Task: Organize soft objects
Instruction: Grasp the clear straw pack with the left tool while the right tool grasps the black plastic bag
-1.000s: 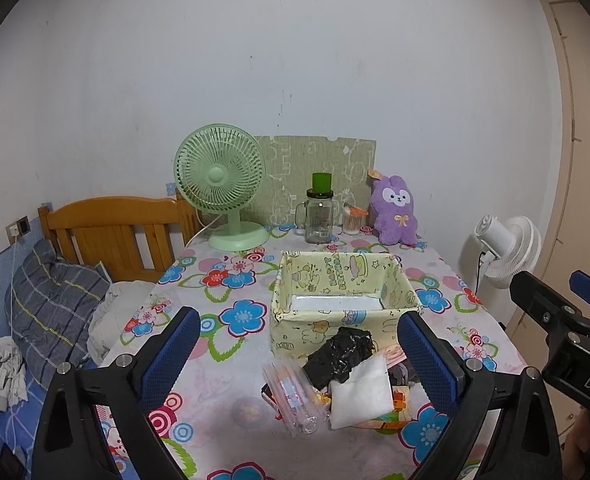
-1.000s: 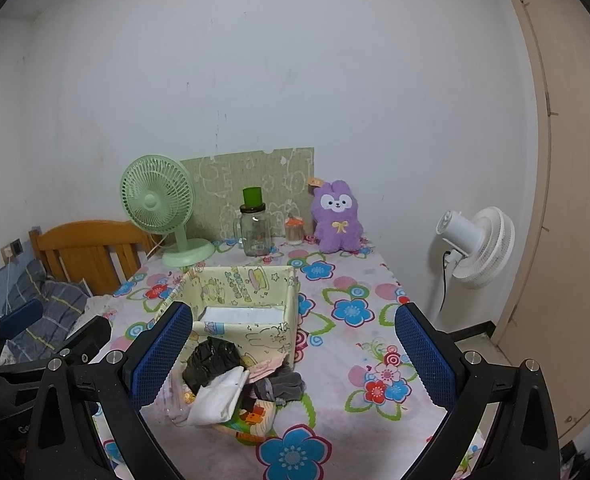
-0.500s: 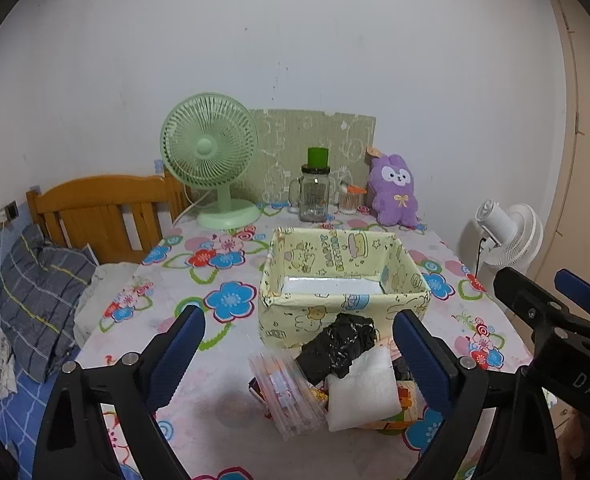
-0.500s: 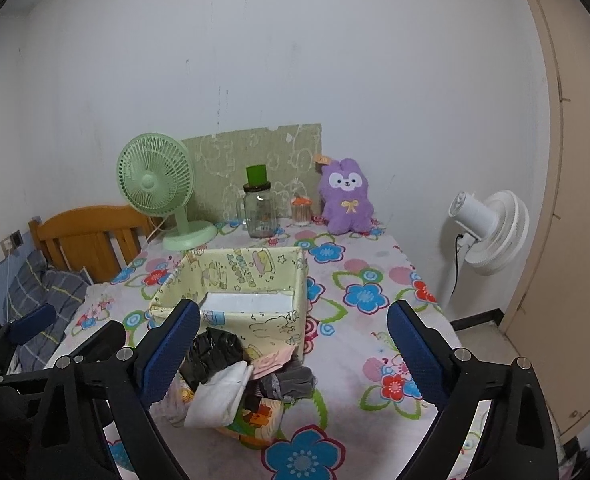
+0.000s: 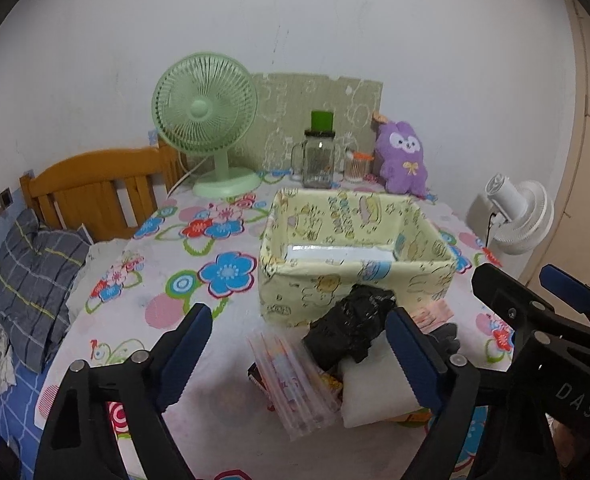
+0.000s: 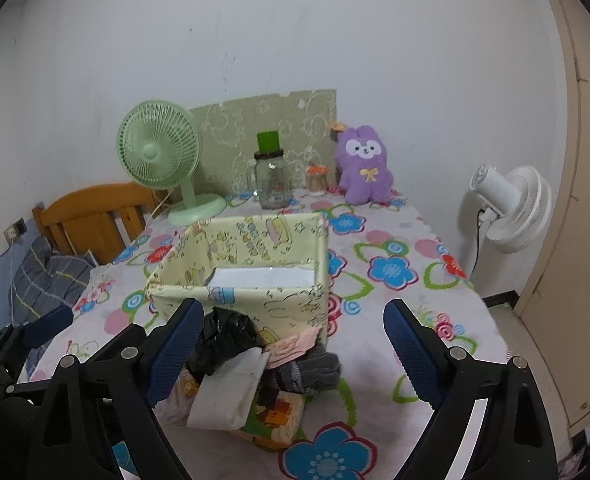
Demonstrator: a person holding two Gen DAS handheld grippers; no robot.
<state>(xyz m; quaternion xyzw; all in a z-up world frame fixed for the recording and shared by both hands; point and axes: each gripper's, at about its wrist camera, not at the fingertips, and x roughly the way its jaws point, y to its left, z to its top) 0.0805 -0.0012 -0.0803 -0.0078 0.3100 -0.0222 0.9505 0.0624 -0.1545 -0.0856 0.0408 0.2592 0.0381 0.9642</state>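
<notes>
Yellow cartoon-print fabric bin [image 5: 355, 264] is sat mid-table, soft stuff piled touching its near wall: crinkly black plastic bundle [image 5: 353, 328], white folded cloth [image 5: 375, 396], grey sock [image 6: 309, 370]. Left gripper [image 5: 299, 352] and right gripper [image 6: 293, 344] are both held wide, just been narrowing, nothing gripped. Black bundle is probably best pinched first; clear tube packet [image 5: 295, 384] is lying in the way.
</notes>
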